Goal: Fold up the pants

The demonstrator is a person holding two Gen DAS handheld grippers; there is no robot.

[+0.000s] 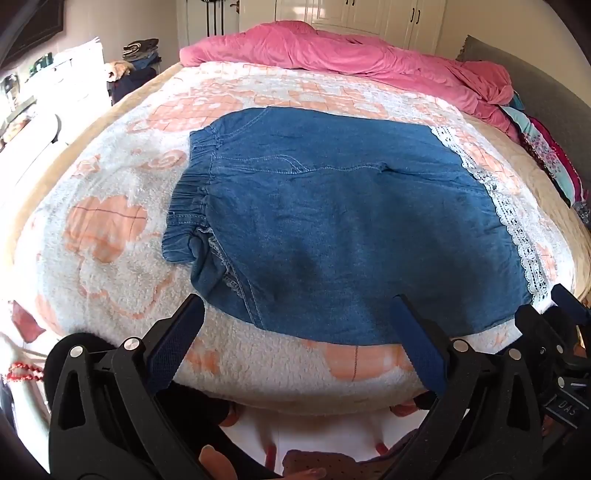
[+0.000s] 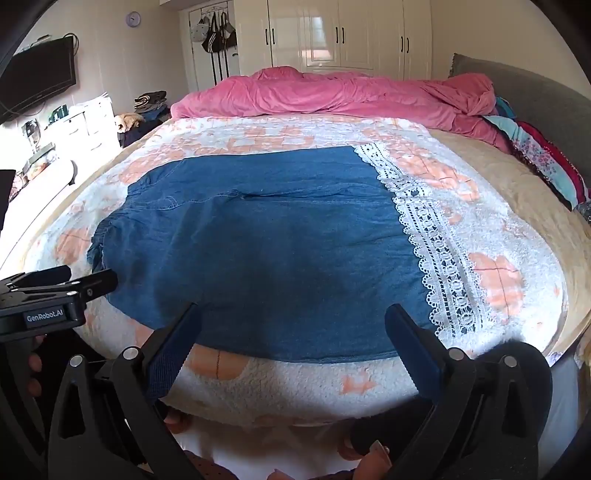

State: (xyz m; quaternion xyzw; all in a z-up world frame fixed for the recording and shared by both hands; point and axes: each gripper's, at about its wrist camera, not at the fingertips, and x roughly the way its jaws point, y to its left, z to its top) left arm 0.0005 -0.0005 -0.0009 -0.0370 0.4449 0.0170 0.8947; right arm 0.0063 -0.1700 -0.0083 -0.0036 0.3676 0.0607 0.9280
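Room: a bedroom with white glossy wardrobe doors [image 2: 351,37] along the far wall, a dark flat television [image 2: 40,77] mounted on the left wall and a round clock [image 2: 133,18] above it
Surface: a wide bed covered by a fluffy white blanket with peach patterns [image 1: 110,221], a crumpled pink duvet [image 1: 332,51] heaped along its far side, a grey padded headboard [image 2: 535,99] on the right
Task thing: blue denim pants with an elastic gathered waistband [image 1: 332,206] lie flat in the middle of the blanket, waistband to the left, white lace trim [image 2: 439,251] along the hems to the right; they look already doubled over lengthwise, with a stitched seam running across the upper part
Left gripper: the black left gripper with blue pads [image 1: 299,332] hovers above the near edge of the pants, jaws spread wide, nothing between them, touching no cloth
Right gripper: the black right gripper with blue pads [image 2: 293,336] hangs over the near edge closer to the lace end, jaws fully apart and empty
Side by side: each gripper shows at the edge of the other's view, close together
Below: bare toes [image 1: 269,454] and white floor show under the bed's edge
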